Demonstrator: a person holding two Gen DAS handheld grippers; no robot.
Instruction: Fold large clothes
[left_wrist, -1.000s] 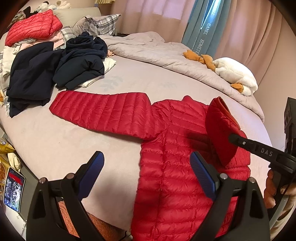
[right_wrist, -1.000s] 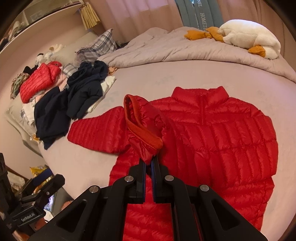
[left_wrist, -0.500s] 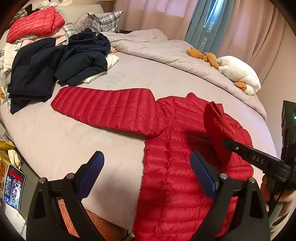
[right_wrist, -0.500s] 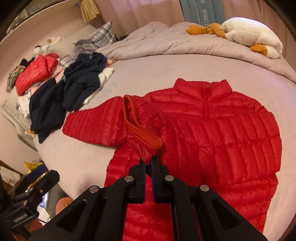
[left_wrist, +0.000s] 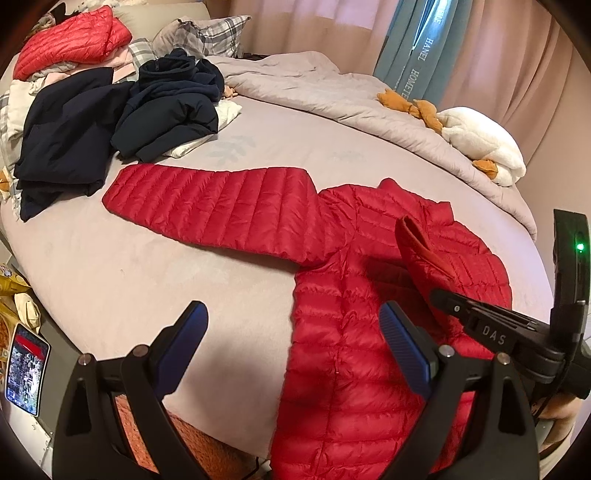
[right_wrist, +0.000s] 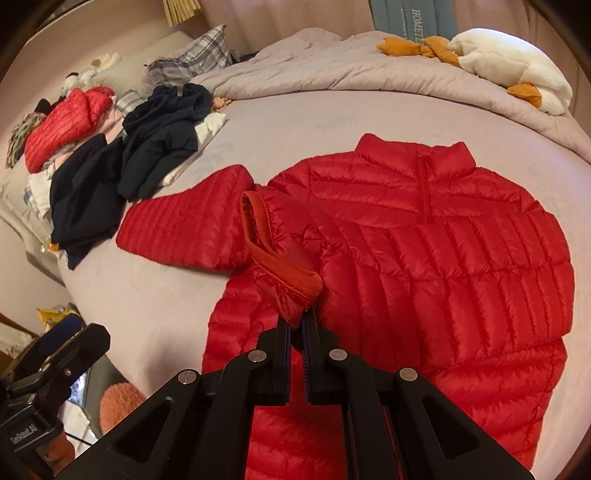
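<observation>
The right hand-held gripper (right_wrist: 298, 321) is clamped tight on the cuff (right_wrist: 280, 254) of one sleeve of the red down jacket (right_wrist: 443, 258), holding it lifted and doubled over the jacket's chest, with the orange-lined opening of the cuff facing up. The left hand-held gripper (left_wrist: 295, 347) hangs with its jaws wide apart and nothing between them, above the near hem and the bare sheet beside it. The jacket lies front up in the middle of the bed (left_wrist: 129, 277), collar toward the far side, its other sleeve (left_wrist: 207, 206) stretched flat toward the pile of dark clothes (left_wrist: 110, 122). The step in hand looks like the first sleeve fold: the cuff is being carried across the body. The next move probably calls for laying that sleeve flat across the chest and letting go, then sending the free gripper out for the outstretched sleeve. There is open sheet around that sleeve on its near side, but its tip lies near the dark pile, so a grab there should keep low and short. The near hem reaches the bed's edge, and a phone (left_wrist: 26, 369) sits below it on the left. The plush goose (right_wrist: 513, 62) and the bunched duvet (right_wrist: 332, 62) are well apart, at the far side.
</observation>
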